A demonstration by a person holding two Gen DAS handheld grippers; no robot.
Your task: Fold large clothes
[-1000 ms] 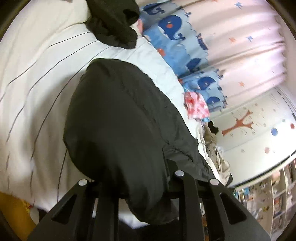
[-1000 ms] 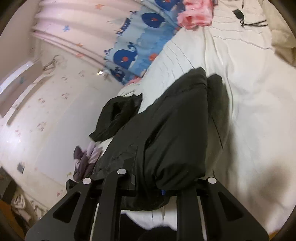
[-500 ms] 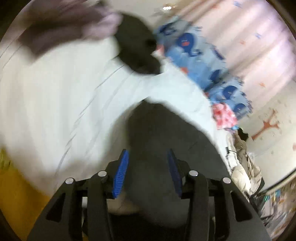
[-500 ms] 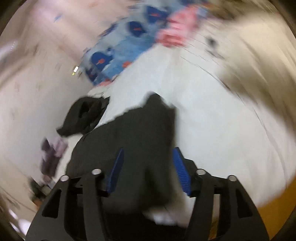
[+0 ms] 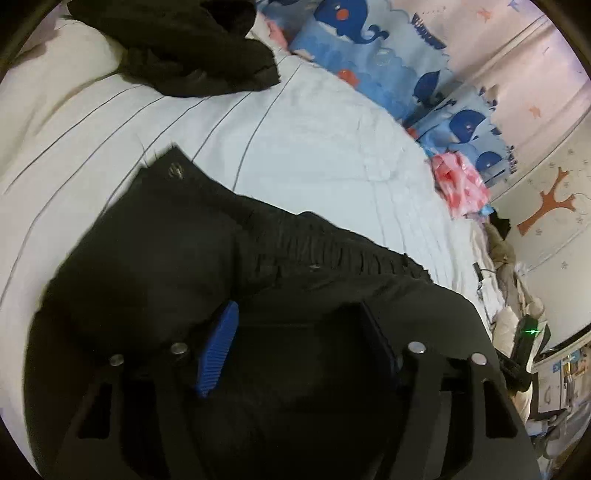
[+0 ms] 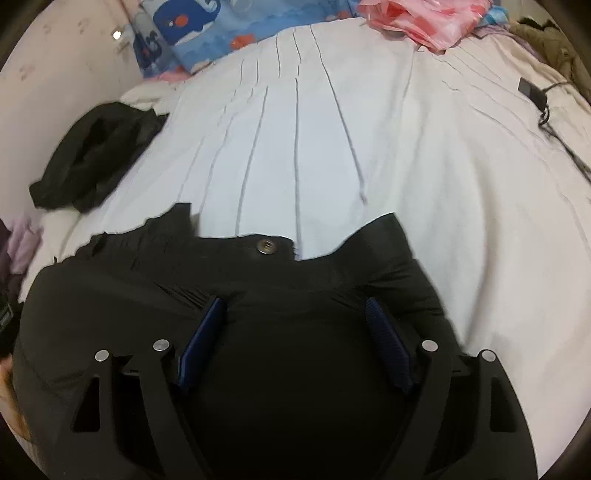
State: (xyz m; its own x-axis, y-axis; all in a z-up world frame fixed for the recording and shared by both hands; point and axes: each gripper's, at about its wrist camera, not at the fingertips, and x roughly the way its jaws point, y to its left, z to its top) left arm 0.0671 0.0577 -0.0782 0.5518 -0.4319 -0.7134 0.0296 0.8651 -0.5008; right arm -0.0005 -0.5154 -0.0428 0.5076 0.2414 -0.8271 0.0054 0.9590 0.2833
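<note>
Meanwhile, both grippers are letting go over black trousers

Both the left hand-held gripper (image 5: 299, 325) and right hand-held gripper (image 6: 295, 332) are opening wide above the black trousers (image 6: 280, 273) lying on the white bed (image 6: 369, 147), pads pressing nothing. Only the right view is showing the waist button (image 6: 265, 246); only the left, a tree sticker (image 5: 546, 203).

Soft, even indoor light fills both views, with no hard shadows. The white bedspread (image 6: 369, 147) reads bright, nearly washed out toward its right side in the right wrist view. The black trousers (image 5: 184, 258) swallow detail and merge with the dark gripper frames at the bottom. A small ceiling light (image 6: 116, 35) glares as a white dot. Fisheye bending curves the bedspread's stripes, and black corners ring each picture. Slight motion blur softens the trousers' left edge in the left wrist view.
</note>
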